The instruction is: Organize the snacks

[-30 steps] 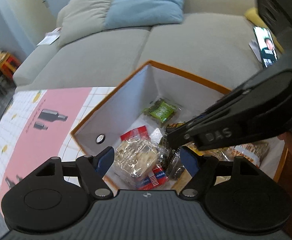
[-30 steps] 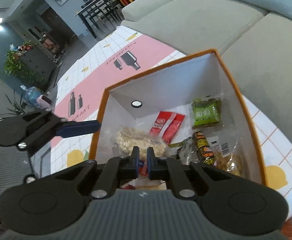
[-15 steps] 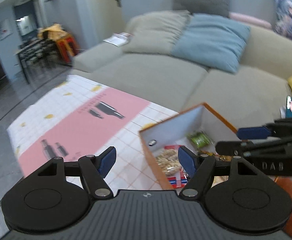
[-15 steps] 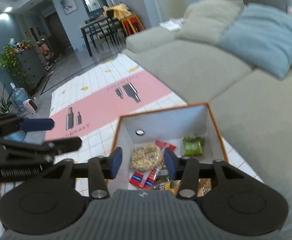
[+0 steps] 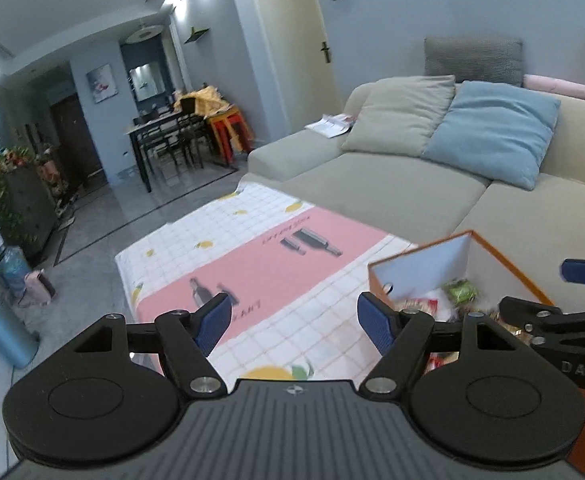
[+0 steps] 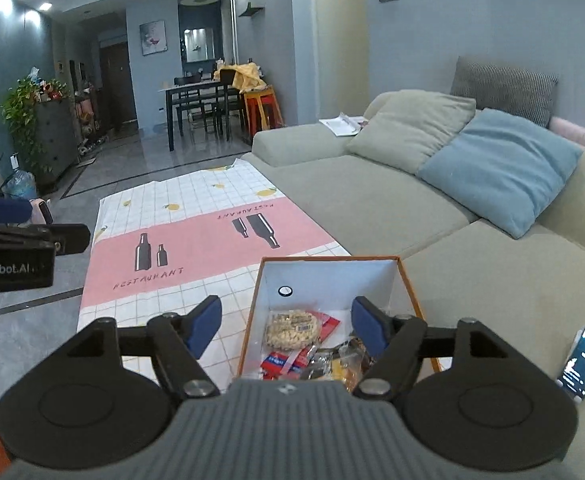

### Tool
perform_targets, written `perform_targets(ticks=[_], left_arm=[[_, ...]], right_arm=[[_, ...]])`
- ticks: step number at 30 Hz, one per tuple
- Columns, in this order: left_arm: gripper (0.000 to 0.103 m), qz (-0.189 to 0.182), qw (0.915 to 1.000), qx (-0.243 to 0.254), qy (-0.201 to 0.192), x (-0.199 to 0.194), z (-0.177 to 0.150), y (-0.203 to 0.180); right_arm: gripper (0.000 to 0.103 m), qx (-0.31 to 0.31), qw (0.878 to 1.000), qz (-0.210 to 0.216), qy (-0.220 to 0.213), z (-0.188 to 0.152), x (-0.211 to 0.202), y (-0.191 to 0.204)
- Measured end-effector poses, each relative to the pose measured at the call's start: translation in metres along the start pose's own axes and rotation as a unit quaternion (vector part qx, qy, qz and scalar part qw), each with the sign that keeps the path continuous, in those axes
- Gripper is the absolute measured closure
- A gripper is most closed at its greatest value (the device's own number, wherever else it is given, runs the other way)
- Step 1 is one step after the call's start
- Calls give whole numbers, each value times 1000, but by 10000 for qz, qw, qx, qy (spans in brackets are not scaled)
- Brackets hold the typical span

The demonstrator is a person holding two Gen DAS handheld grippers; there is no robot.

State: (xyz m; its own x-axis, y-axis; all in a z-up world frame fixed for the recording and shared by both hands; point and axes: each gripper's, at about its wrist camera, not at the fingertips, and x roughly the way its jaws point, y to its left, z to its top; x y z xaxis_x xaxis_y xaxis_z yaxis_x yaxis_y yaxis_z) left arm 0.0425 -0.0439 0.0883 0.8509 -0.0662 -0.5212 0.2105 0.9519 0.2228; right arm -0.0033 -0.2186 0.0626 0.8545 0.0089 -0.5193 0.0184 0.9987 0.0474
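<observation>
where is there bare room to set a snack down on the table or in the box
The pink band of the checked tablecloth, left of the orange-rimmed white box, lies bare out to its far edge. Inside the box, only the strip along the far wall is clear. Its near half is crowded: round peanut pack, red wrappers, crinkly clear bags.

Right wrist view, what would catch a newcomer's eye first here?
The orange-rimmed box at the near end of the table, with snack packets piled inside. Beyond it lies the pink and white tablecloth printed with bottles, and to the right the beige sofa with a blue cushion.
</observation>
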Motion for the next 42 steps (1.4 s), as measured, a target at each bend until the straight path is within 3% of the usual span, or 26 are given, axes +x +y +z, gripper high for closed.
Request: perform_targets(ticks=[4,8,15,22,34,42], left_arm=[[18,126,9994,0,332,0,-22,0],[18,-44,9968,-157,786,7,-42,-2],[18,-246,9918,-376,1193,17,-73,-7],[18,-409,9857,-376,1589,32,-94,-20],[18,-322,9813,-322,1870,45,-101,-25],[18,-336,9816,-339,1850,41,-99,-25]], right_arm=[[28,-42,9999,-95,-60,-19,-18,10],[27,-104,9994,-332,-83,-43,-26,13],[27,-90,9978,-636,172,-76,-19,9],[27,-131,9966,-567,578,-88,2,14],[27,-2,9936,-565,980,-99,17,7],[27,56,9934,-615,967,-99,14,6]])
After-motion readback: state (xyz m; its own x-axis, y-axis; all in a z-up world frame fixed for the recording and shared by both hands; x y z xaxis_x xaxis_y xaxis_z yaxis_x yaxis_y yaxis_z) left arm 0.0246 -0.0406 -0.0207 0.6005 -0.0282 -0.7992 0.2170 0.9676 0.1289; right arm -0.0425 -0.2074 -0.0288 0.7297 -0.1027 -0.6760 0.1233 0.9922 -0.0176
